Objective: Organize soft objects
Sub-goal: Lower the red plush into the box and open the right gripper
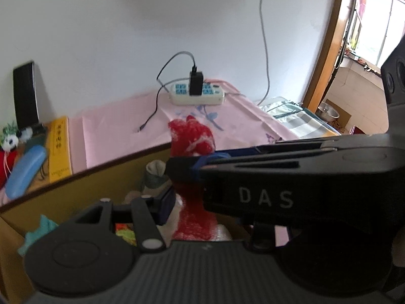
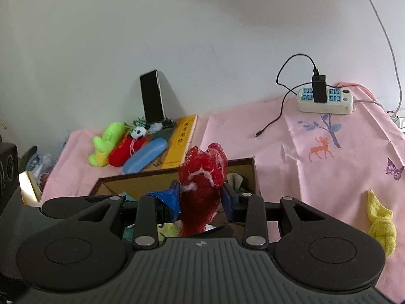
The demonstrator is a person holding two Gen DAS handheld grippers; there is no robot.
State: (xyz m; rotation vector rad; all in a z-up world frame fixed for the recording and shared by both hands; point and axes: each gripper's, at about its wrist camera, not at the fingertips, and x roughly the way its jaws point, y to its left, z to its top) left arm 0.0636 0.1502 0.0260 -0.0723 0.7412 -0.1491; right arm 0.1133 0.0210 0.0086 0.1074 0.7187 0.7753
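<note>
Red knit bundle (image 2: 202, 177) above box rim (image 2: 174, 171), seemingly pinched between right fingers (image 2: 174, 197).

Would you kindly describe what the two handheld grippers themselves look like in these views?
Both are matte black plastic. The right gripper has a grey ribbed base with a small logo, two round black discs, silver pivot rivets on its linkage arms, and blue finger pads. The left gripper shows the same ribbed base and rivets. The right gripper's side, crossing the left view, bears white letters "DAS" and a blue band.
</note>
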